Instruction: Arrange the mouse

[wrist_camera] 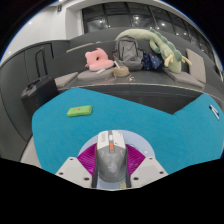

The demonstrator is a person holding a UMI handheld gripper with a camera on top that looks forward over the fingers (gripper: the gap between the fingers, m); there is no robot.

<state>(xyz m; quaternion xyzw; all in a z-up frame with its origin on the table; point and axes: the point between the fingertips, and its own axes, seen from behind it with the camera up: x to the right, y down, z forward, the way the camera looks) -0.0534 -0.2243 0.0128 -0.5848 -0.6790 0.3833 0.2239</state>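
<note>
A grey computer mouse (110, 163) with an orange scroll wheel sits between my gripper's (110, 160) two fingers. Both magenta pads (90, 157) press against its sides, so the fingers are shut on it. The mouse hangs just above a blue mat (120, 120) that covers the tabletop, over the near part of the mat.
A small green block (79, 110) lies on the blue mat to the left, beyond the fingers. Farther back, a grey sofa (60, 60) holds a pink plush toy (97, 59), a bag (129, 47) and a long pale green plush (165, 47). A dark object (34, 89) sits at the mat's far left.
</note>
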